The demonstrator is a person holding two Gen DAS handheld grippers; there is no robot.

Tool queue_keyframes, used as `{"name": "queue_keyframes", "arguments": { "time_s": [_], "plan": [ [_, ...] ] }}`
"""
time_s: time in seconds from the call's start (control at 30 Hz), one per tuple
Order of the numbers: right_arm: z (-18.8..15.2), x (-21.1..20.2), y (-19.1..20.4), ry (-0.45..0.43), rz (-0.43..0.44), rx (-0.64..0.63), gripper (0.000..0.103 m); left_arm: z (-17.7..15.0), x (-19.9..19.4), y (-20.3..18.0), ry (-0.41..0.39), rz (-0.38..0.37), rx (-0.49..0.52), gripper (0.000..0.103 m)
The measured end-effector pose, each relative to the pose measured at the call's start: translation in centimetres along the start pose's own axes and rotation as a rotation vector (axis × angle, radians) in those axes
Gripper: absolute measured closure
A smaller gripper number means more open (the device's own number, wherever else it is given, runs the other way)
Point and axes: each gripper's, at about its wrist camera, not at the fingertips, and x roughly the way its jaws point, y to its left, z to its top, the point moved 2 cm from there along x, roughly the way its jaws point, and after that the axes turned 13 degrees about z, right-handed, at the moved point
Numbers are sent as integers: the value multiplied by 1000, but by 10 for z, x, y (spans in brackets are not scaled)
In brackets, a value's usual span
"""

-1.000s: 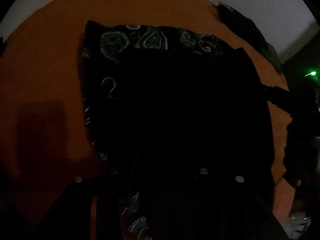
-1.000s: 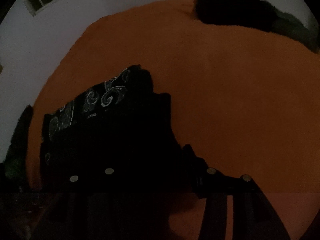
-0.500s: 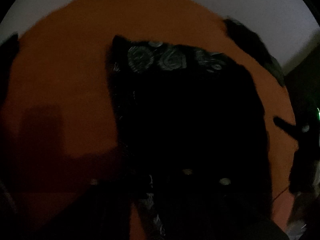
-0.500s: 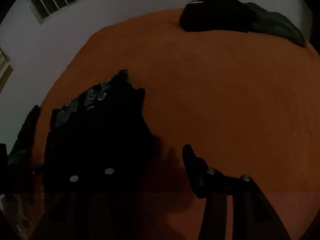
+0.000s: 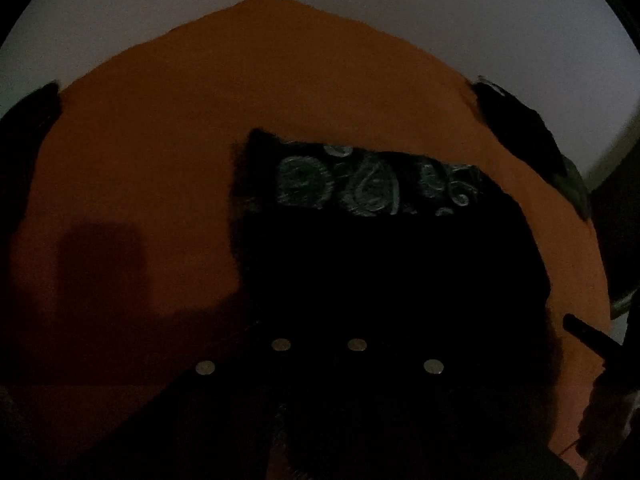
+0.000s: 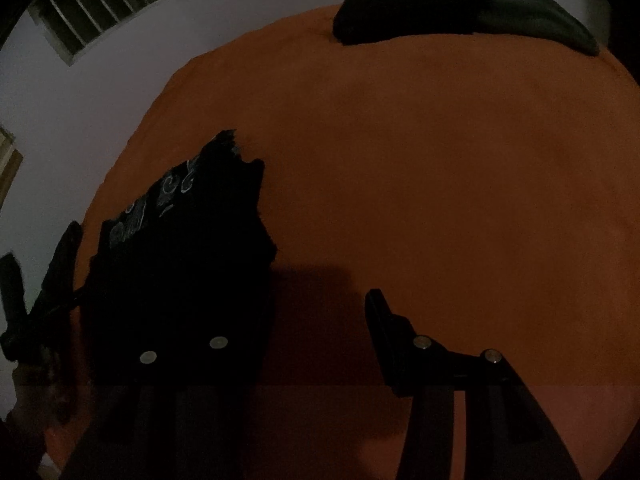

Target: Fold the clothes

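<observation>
A broad orange fabric-covered surface (image 6: 460, 184) fills most of both views, dim and unevenly shadowed. Behind it rises a plain pale grey wall (image 5: 360, 4). High on that wall, in the right wrist view, sits a dark slatted rectangular vent (image 6: 94, 4).

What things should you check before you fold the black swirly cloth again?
1. Black swirly cloth lies on the orange cover: ok.
2. Left gripper shut: ok.
3. Cloth actually pinched in the left gripper: cannot tell, too dark.
4. Right gripper open, nothing between its fingers: ok.
5. Bare orange cover beside the cloth for the fold: ok.
6. Dark folded pile at the far edge, apart from the cloth: ok.
</observation>
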Motion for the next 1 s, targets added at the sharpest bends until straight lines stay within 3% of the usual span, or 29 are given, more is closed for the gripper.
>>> {"name": "queue_keyframes", "arguments": {
  "time_s": [0.07, 0.17, 0.27, 0.33, 0.43, 0.83, 0.9, 0.93, 1.0],
  "plan": [
    [1, 0, -2, 0, 6, -2, 56, 2, 12, 4, 34, 13, 15, 101],
    [3, 4, 1, 1, 13, -27, 57, 4, 29, 6, 116, -56, -8, 99],
    [5, 7, 6, -6, 45, -36, 57, 6, 26, 5, 118, -88, -11, 91],
    [6, 10, 13, -6, 74, -49, 57, 3, 21, 3, 106, -83, 5, 78],
    [4, 18, 27, 1, 99, -89, 57, -7, 14, -5, 126, -83, 59, 76],
    [-1, 20, 22, 47, 130, -34, 56, -111, -52, -16, 300, -228, 154, 72],
    [-3, 16, 23, 55, 133, -15, 57, -125, -51, -23, 296, -193, 186, 78],
    [-4, 14, 24, 58, 135, -6, 57, -130, -50, -25, 298, -187, 188, 100],
    [-7, 8, 28, 67, 142, 6, 57, -139, -49, -23, 302, -193, 168, 103]
  ]
}}
